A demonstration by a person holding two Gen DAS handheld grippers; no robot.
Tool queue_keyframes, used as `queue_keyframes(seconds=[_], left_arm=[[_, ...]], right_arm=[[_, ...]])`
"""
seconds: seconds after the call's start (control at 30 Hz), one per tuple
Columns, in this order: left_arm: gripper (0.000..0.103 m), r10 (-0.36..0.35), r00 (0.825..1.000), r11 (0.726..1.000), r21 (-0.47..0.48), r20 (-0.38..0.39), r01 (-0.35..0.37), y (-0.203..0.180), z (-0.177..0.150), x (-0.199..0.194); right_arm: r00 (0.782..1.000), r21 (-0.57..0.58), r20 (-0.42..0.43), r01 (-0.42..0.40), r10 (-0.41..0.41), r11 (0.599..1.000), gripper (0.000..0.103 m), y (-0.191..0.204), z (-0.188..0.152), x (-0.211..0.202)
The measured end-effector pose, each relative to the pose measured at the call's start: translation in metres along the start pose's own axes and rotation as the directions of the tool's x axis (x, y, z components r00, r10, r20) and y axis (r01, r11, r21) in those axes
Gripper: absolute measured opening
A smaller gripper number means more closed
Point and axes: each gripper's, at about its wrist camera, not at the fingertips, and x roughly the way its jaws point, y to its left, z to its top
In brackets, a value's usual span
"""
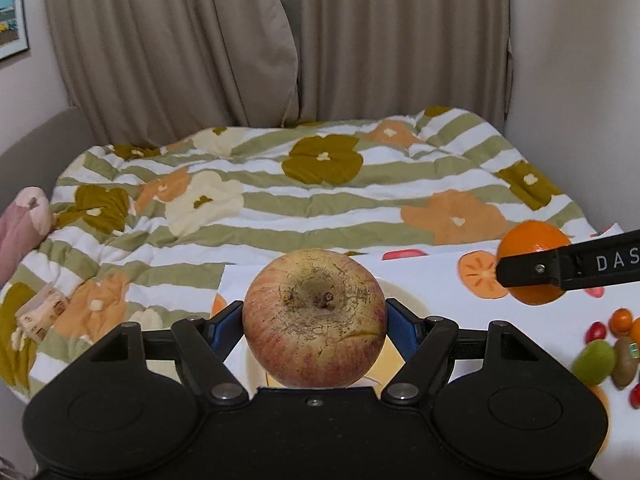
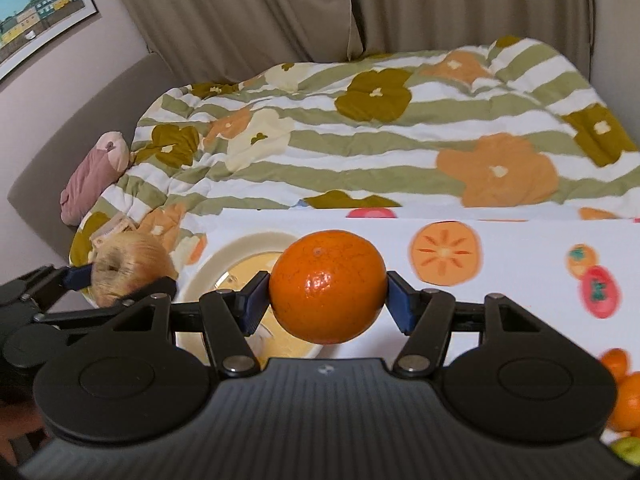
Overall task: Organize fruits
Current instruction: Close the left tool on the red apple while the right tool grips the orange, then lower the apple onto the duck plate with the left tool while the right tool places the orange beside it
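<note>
Above the fruit-print cloth, both grippers carry fruit and nothing looks set down yet. Left gripper has its jaws clamped on an apple, stem end facing the camera, skin russeted and cracked; the blue pads press its sides. Beneath it shows a pale bowl — cream rim, yellowish inside — and the right view places the apple at the bowl's left edge, held above it rather than resting in it, as far as I can tell. Right gripper is closed on an orange, which hangs over the bowl's right side. No fruit is visible inside the bowl, though both grippers hide much of it. Off to the right on the cloth lies a loose cluster still to be sorted: a green fruit, a kiwi, small oranges and a few small red pieces. My judgement is that the job is at an early stage — two fruits lifted and near the bowl, both still to be released, and the heap at right untouched. Behind the cloth, a flowered quilt covers the bed.
</note>
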Motion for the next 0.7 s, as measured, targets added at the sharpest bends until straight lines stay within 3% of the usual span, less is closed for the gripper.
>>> queue_keyframes(seconds=[0.37, 0.7], left_arm=[[0.078, -0.115, 0.989, 0.985, 0.122, -0.089, 0.125, 0.015, -0.006, 0.101], [0.078, -0.148, 0.981, 0.962, 0.213, -0.125, 0.173, 0.013, -0.013, 0.133]], right_arm=[[0.995, 0.07, -0.045, 0.09, -0.086, 0.994, 0.076, 0.017, 0.005, 0.086], [0.987, 0.097, -0.079, 0.145, -0.137, 0.985, 0.076, 0.014, 0.001, 0.105]])
